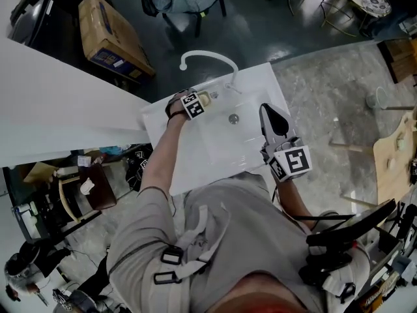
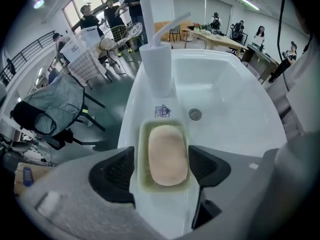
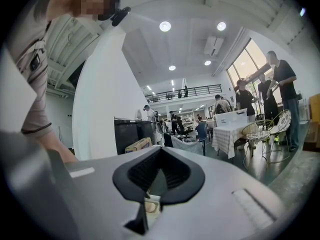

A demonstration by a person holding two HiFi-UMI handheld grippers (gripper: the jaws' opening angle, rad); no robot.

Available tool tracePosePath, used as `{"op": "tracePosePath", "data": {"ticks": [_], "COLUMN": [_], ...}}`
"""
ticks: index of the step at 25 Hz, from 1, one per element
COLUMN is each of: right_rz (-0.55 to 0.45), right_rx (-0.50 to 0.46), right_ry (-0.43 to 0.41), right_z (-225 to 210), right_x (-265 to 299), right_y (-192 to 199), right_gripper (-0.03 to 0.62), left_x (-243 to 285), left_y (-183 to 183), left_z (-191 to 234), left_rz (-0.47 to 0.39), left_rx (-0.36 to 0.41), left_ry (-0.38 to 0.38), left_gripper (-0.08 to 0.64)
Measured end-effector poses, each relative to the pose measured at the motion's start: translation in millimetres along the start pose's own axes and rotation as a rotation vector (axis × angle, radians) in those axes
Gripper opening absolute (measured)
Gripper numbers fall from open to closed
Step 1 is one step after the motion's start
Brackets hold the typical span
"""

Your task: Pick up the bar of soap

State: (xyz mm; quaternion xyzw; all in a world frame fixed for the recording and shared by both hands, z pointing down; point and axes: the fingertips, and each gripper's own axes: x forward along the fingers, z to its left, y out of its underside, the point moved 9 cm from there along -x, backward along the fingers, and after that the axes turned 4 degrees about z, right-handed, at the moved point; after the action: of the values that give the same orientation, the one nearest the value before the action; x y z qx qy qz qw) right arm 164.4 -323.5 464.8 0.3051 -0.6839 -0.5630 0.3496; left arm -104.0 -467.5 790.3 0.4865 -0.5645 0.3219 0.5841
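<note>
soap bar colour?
The oval bar of soap is pale peach-beige, in a yellowish-green dish; best in the left gripper view.

The person's left arm stretches forward, bare below a short grey sleeve, with the wrist bent to aim the left gripper ahead and down. In the left gripper view, the left gripper has its jaws spread wide, the ribbed black pads facing each other well apart. The right arm is tucked closer to the body. The right gripper points forward, and the right gripper view shows its jaws closed together at the tips.
</note>
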Motion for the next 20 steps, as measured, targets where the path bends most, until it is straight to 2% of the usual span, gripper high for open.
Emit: {"op": "tracePosePath", "data": {"ticks": [7, 12, 15, 18, 20], "right_rz": [0.003, 0.007, 0.006, 0.009, 0.013], "right_rx": [0.003, 0.009, 0.010, 0.010, 0.013], "right_ry": [-0.009, -0.017, -0.016, -0.014, -0.011], "right_z": [-3.3, -3.2, -3.3, -5.5, -7.4], "right_x": [9.8, 12.2, 12.4, 11.3, 10.6], "right_y": [2.1, 4.5, 5.7, 6.3, 7.6], "right_gripper": [0.000, 0.000, 0.000, 0.000, 0.000], "left_x": [3.8, 7.1, 8.2, 7.9, 9.8], "left_y": [-5.0, -0.2, -3.8, -14.1, -20.2], "left_z": [6.0, 5.0, -2.3, -9.7, -13.8], "left_rz": [-0.007, 0.057, 0.066, 0.061, 0.052], "left_rx": [-0.009, 0.002, 0.069, 0.172, 0.223], "left_ry": [0.022, 0.009, -0.018, -0.073, -0.078], "left_gripper": [0.322, 0.293, 0.250, 0.249, 0.249]}}
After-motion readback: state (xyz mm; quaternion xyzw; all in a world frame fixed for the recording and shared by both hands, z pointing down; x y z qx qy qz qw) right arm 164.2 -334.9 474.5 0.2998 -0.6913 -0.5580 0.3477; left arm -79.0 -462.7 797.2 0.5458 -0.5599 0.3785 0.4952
